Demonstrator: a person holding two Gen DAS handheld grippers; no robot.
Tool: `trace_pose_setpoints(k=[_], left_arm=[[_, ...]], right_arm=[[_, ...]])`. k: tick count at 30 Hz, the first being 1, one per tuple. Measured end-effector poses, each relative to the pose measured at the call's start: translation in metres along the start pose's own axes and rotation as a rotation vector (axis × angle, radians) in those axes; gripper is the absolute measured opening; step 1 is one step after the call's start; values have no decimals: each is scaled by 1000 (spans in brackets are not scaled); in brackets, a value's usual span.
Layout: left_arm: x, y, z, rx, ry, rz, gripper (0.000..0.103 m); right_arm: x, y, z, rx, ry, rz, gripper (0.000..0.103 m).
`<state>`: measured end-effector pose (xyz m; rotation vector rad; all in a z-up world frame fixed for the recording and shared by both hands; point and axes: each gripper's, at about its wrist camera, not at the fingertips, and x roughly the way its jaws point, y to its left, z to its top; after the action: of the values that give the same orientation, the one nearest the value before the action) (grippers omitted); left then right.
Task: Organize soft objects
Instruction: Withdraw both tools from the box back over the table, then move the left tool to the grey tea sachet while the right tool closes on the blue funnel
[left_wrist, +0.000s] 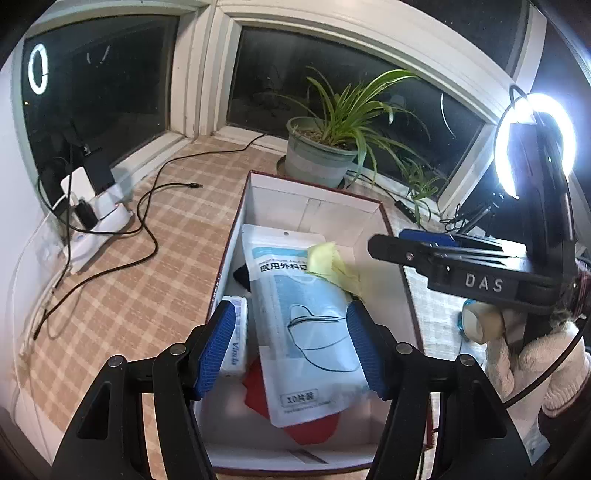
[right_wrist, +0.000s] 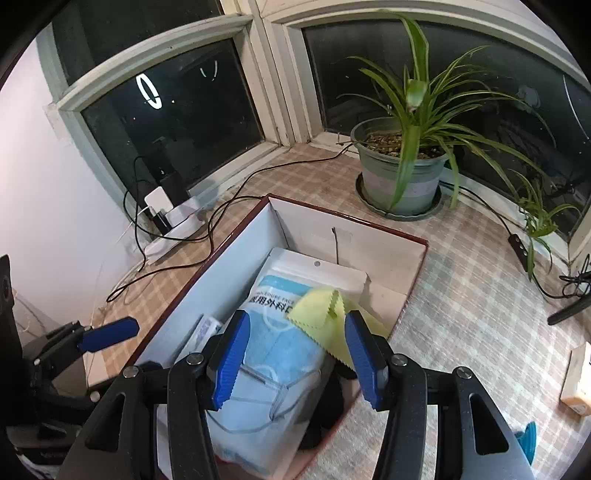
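A: Near: left gripper (left_wrist: 291, 350), jaws apart, empty, above the white-lined maroon cardboard box (left_wrist: 236, 236). Right gripper (right_wrist: 293, 354), jaws likewise apart, empty.

B: Contents?

A: Flat pale-blue plastic mask packet (left_wrist: 306, 332) on a red cloth (left_wrist: 314, 428); small yellow zigzag-edged cloth (right_wrist: 317, 306) on its far right corner.

B: Handling?

A: Probably lift clear; flatten the yellow cloth if it slumps.

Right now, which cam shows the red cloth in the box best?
Left wrist view. The red cloth shows under the mask pack near the box front wall. In the right wrist view the mask pack covers it almost entirely; at most a reddish sliver shows at the bottom edge.
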<state>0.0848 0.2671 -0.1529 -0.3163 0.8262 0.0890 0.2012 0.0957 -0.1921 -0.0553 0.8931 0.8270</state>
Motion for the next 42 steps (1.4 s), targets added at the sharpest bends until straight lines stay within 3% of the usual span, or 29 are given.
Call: trace_pose_setpoints(k=[8,19,26,30,42], left_arm=[[-21,-23,-10,-10,-34,-6,62],[-31,-88,-38,-5,-55,-40,66],[-19,-141,-65,20,-15,-87,66],[-5,-170,-77,42,24,-118,66],[30,-230,-98,107,97,-153,66]], right_arm=[[-43,-29,-25,17,-39,14,50],[-123,-122,-76,81,-100,-31,50],[-152,-174,-108,101,-90,-75,50],[-161,-196,-127,116,-83,-86,59],[-173,-273,-173,216,-42,-137,59]])
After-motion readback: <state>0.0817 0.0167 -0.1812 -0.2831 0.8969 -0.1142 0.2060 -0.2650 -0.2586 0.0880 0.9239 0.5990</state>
